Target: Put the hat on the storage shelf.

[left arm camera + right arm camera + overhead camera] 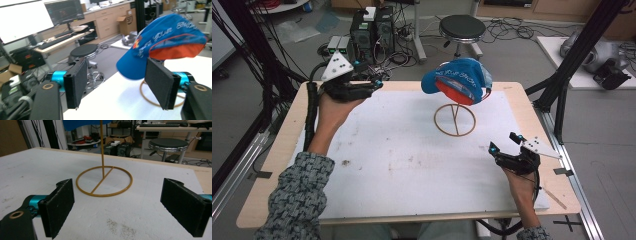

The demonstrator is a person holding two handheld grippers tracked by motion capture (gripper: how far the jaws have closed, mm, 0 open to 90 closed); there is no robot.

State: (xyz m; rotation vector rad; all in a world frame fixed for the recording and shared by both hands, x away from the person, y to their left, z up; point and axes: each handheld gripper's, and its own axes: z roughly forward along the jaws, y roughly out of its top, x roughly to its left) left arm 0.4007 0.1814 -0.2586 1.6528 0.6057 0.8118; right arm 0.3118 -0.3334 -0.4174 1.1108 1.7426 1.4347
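Right now the blue cap (pixel 457 80) hangs on its thin stand (pixel 455 120) toward the surface's (pixel 387 150) far edge. My left gripper (pixel 374 85) and right gripper (pixel 504 145) both gape empty; I should approach the brim level, gripping without toppling the stand.

Your high view is evenly lit from overhead, soft and a bit grainy, with only faint shadows on the white table (pixel 412 150). You get no hard glare there, though the room's corners fall dim. In your left gripper view the screen (pixel 22 20) at top left blows out to pure white, and the blue cap (pixel 165 42) looks slightly smeared. Your right gripper view is bright and flat; the wire stand (pixel 104 180) is fairly crisp, while the near pads go soft and the background blurs.
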